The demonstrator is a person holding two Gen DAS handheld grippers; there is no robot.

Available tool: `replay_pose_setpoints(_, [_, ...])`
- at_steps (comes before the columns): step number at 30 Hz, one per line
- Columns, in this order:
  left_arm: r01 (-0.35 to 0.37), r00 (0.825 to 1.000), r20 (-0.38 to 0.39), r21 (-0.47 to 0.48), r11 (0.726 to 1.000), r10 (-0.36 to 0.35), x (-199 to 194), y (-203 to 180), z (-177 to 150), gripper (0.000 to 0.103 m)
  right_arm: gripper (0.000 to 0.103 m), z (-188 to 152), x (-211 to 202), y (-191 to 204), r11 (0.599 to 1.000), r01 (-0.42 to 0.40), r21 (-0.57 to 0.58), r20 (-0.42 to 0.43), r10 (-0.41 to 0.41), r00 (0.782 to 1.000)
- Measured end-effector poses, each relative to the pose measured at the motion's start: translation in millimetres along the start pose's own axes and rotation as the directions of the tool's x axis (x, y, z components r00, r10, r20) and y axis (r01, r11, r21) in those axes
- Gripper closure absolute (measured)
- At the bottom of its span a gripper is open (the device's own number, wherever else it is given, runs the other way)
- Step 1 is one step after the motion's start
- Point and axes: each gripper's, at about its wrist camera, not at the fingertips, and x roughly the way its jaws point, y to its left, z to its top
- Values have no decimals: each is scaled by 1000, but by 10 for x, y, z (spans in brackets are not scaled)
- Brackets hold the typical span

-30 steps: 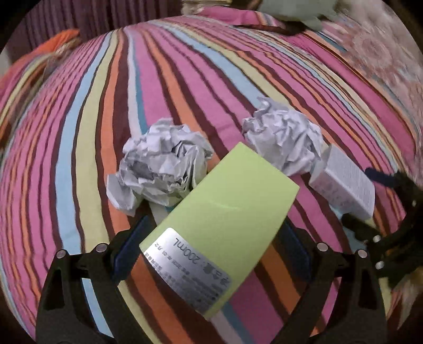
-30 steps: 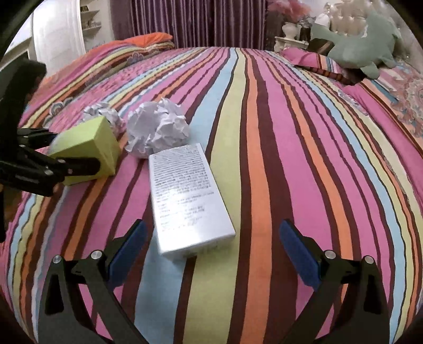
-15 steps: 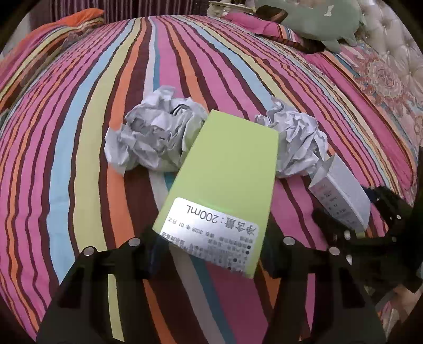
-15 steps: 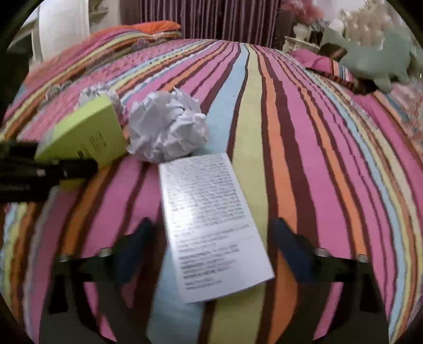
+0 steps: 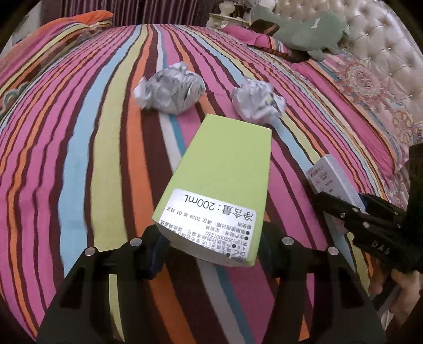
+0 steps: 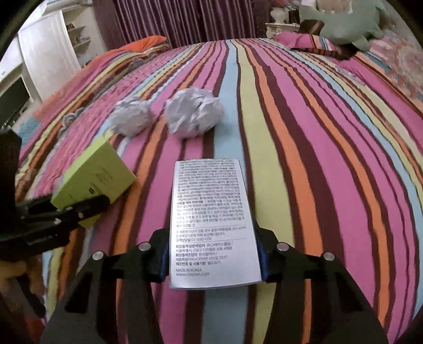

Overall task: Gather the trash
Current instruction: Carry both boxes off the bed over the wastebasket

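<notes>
Gripping, left fingers: the left gripper (image 5: 211, 246) has its blue pads pressed on both sides of the green box (image 5: 224, 185), near the labelled end; the box sticks out forward, raised off the bed.
Gripping, right fingers: the right gripper (image 6: 212, 260) is clamped on the white box (image 6: 211, 219), pads against its long edges at the near end; the printed face looks up at the camera.
Green box from the right wrist view: it (image 6: 95, 177) shows at the left edge, held between the dark fingers of the left gripper (image 6: 66, 211), tilted.
White box from the left wrist view: it (image 5: 330, 180) shows at the right edge, caught in the right gripper (image 5: 351, 209), with part of a hand (image 5: 396, 288) below it.
Left paper ball: crumpled paper (image 5: 170, 91) lies on the bedspread (image 5: 79, 158) beyond the green box, apart from it.
Right paper ball: a second crumpled wad (image 5: 257, 102) lies beside the first with a gap between them, just past the far end of the green box; the right wrist view shows the same pair (image 6: 132, 115) (image 6: 194, 112) ahead of the white box.
Bedspread: striped in pink, orange, blue, yellow-green and dark brown.
Far end: a green plush toy (image 5: 304, 29) on the pillows, a tufted headboard (image 5: 383, 39) at right, purple curtains (image 6: 171, 18) behind.
</notes>
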Motion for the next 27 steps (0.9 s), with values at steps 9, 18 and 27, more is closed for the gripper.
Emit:
replay_pose_setpoints(9, [1,1000,5,-7,1000,-1,-439,-112,-779,48,56,-479,-397,170,996,-77,44,-4,77,997])
replay_pose_setpoints(18, [5,999,42,-19,1000,-4,-928,-204,-1324,48,57,-954,-778,404,991,-122,61,-8,123,992])
replay_pose_setpoints(27, [18,999,34,0,1000,-18,-1276,-393,-1892,48,57,-1484,-1192,579,988,-146,58,-28,148,989])
